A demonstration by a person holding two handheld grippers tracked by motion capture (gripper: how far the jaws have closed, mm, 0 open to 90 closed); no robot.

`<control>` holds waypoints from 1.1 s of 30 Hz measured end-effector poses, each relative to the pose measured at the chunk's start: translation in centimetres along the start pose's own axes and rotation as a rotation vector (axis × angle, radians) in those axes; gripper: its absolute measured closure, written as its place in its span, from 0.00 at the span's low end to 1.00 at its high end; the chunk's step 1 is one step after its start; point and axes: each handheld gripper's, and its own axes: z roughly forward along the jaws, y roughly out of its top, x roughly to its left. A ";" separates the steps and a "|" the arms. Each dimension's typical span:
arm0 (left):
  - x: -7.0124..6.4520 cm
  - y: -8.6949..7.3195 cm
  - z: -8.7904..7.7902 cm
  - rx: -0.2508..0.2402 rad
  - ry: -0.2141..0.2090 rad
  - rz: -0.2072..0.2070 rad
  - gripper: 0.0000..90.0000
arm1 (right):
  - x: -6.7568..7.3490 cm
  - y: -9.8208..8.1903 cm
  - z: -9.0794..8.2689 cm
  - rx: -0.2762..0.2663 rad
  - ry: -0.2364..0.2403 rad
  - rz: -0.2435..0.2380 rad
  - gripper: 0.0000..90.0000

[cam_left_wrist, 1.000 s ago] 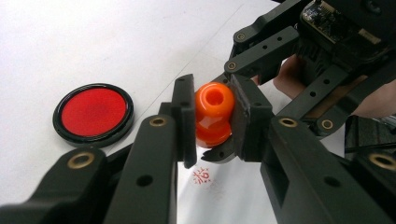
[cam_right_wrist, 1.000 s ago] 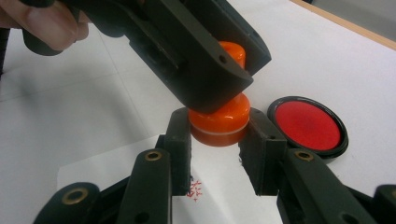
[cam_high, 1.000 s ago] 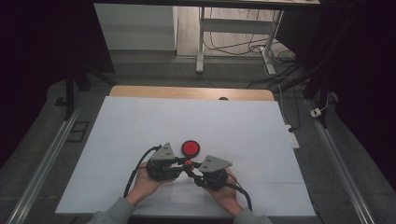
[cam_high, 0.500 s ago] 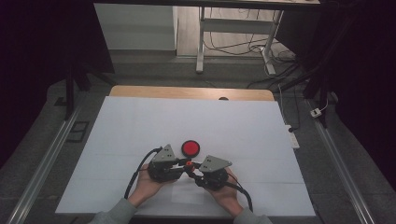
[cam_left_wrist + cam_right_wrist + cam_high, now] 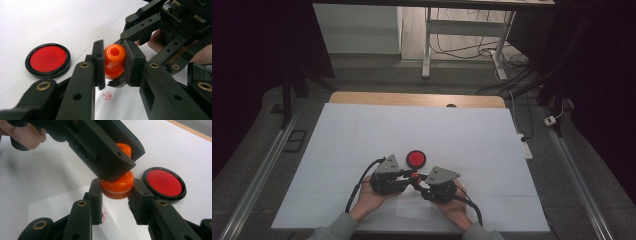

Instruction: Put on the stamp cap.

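Observation:
An orange stamp (image 5: 414, 175) with a round knob is held over the near middle of the white table between both grippers. My left gripper (image 5: 113, 65) is shut on the stamp's knob (image 5: 114, 56), with a pad on each side. My right gripper (image 5: 116, 195) is shut on the stamp's wider base (image 5: 117, 186), below the left gripper's jaws. In the high view the left gripper (image 5: 411, 176) and right gripper (image 5: 417, 179) meet tip to tip. A round red ink pad (image 5: 416, 158) in a black case lies just beyond them. The ink pad (image 5: 48, 58) lies uncovered.
A white paper sheet (image 5: 412, 207) under the stamp bears small red stamp marks (image 5: 107, 95). The white table cover (image 5: 362, 130) stretches wide to the left, right and far side, ending at a wooden edge (image 5: 412, 99). Metal rails (image 5: 257, 175) flank the table.

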 end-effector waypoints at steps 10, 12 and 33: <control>0.0 0.1 -0.1 -0.002 -0.001 0.000 0.80 | 0.0 0.1 -0.1 -0.007 -0.002 -0.009 0.72; 0.0 0.2 -0.1 -0.004 0.000 0.001 0.80 | 0.0 0.1 -0.1 -0.010 -0.004 -0.013 0.72; -0.1 0.3 -0.2 -0.005 0.010 -0.001 0.80 | 0.0 0.1 -0.1 -0.013 -0.011 -0.014 0.71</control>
